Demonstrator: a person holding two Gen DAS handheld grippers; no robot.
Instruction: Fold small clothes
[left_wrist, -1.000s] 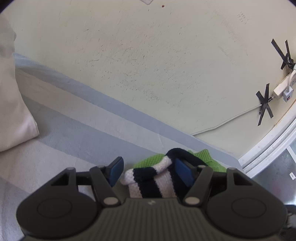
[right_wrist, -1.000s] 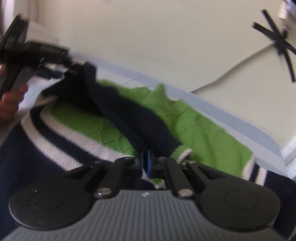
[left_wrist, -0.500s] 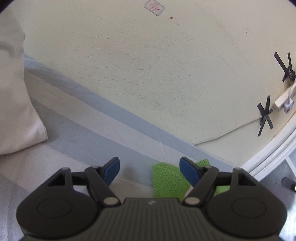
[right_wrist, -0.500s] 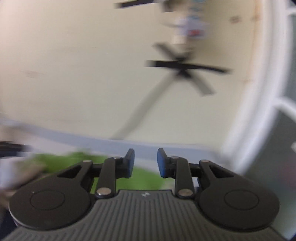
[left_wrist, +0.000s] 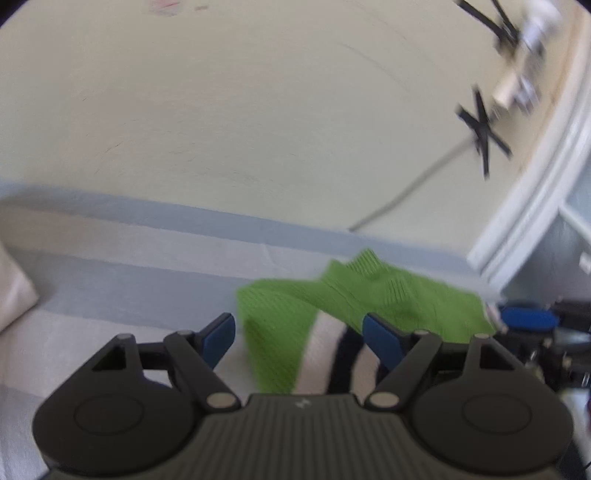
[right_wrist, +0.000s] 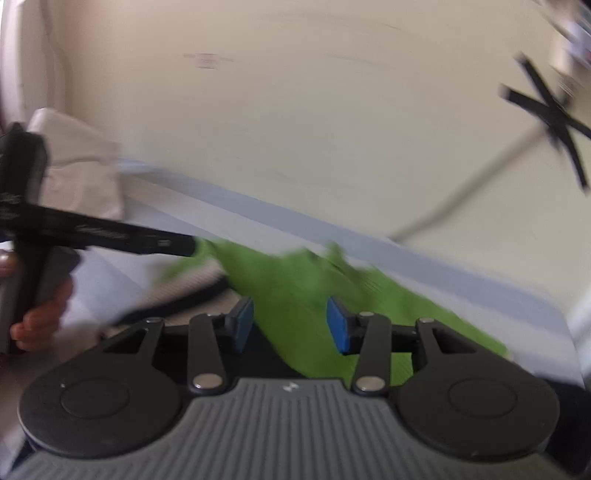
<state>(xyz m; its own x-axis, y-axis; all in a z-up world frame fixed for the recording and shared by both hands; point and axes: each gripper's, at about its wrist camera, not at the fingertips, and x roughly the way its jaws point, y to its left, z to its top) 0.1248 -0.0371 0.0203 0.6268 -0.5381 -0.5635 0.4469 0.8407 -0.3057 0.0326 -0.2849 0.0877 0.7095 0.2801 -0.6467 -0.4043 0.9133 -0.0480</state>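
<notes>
Sweater (right_wrist: 295, 291) lies bunched on the bed (left_wrist: 110, 266), long axis running left to right along the wall. Right gripper (right_wrist: 290, 323) sits nearer, jaws opening astride the green knit without pinching it; left gripper (left_wrist: 297, 334), opening wide, hovers at the sweater's left end, holding nothing.

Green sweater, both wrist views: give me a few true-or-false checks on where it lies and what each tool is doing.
1. The green sweater lies on the striped bed cover. True.
2. The left tool is clamped on the sweater. False: its jaws are opening, apart from the knit lying beyond them.
3. The right tool is fully shut. False: its jaws are opening, with green knit seen between the pads and no visible squeeze.
4. A cable runs along the wall under black tape crosses. True.
5. A pillow shows in the right wrist view. True.
</notes>
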